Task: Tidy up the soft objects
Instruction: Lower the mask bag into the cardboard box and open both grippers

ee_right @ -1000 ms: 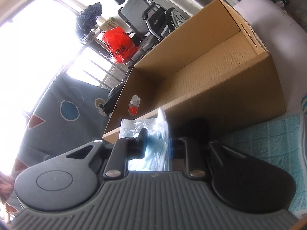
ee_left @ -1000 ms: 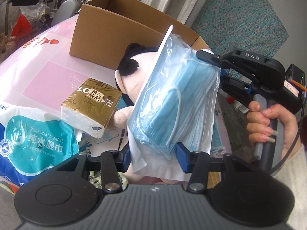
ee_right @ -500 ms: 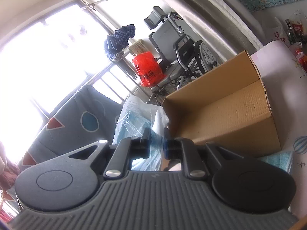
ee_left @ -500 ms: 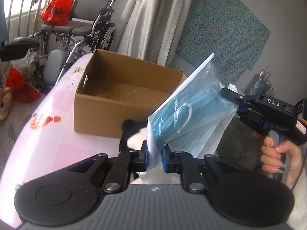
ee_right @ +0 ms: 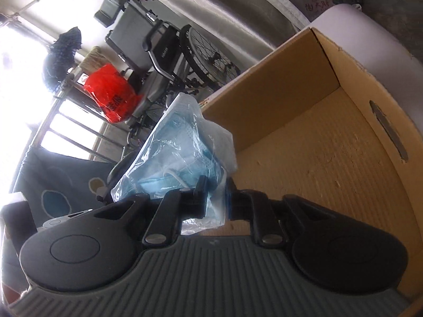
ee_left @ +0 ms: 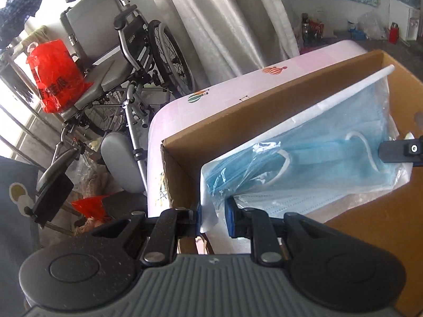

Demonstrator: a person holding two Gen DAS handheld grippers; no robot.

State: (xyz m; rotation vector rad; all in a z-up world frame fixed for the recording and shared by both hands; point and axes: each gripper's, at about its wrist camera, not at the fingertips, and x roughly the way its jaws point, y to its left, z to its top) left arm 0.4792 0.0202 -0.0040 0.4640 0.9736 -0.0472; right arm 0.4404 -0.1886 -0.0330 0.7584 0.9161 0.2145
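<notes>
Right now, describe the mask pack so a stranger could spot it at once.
Find the open cardboard box on the pink table. Over it hangs the mask pack, pinched at opposite ends by two grippers. It alone is clear plastic full of blue masks.

I see: wheelchair by the window | red plastic bag on its seat | grey curtain behind | pink table with balloon prints.
</notes>
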